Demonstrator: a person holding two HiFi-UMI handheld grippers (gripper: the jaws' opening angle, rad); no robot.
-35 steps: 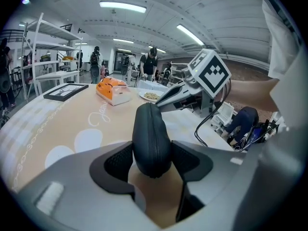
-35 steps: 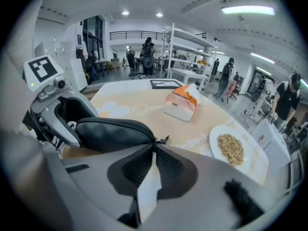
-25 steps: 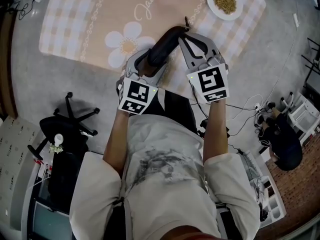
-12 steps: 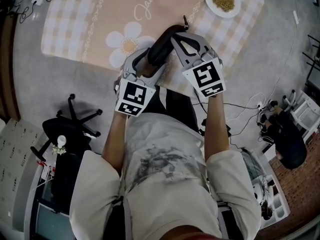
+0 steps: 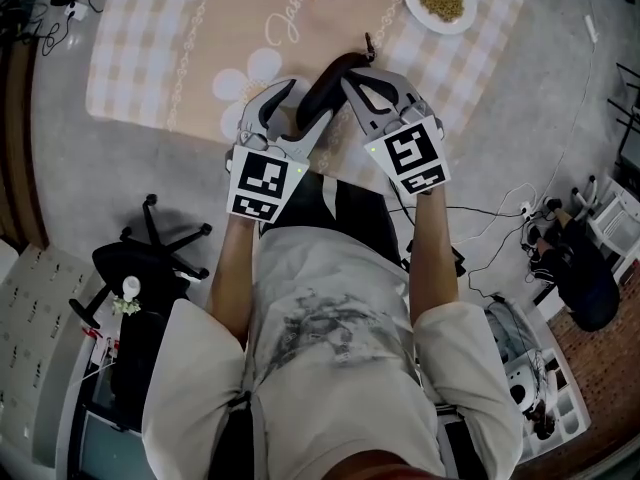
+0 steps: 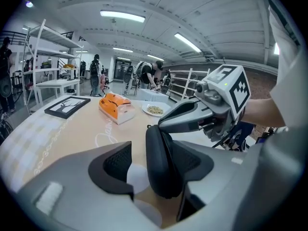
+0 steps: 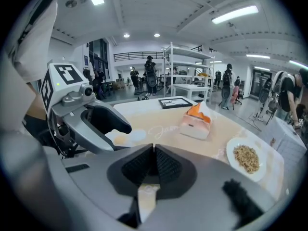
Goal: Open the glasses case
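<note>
In mid-frame, the left gripper (image 5: 298,108) has its jaws wide apart around the upright glasses case (image 5: 325,80), loosely bracing it. The right gripper (image 5: 353,75) has its jaws closed pad to pad at the case's top edge, probably to pull it open.

White cursive lettering (image 5: 285,20) runs across the beige checked tablecloth (image 5: 150,48). Only its first letters, "Jasm", can be read; the rest cannot be made out. The left marker cube (image 5: 262,183) and the right marker cube (image 5: 412,158) each show a black-and-white square code pattern, with no letters or numbers. No other print is legible.
</note>
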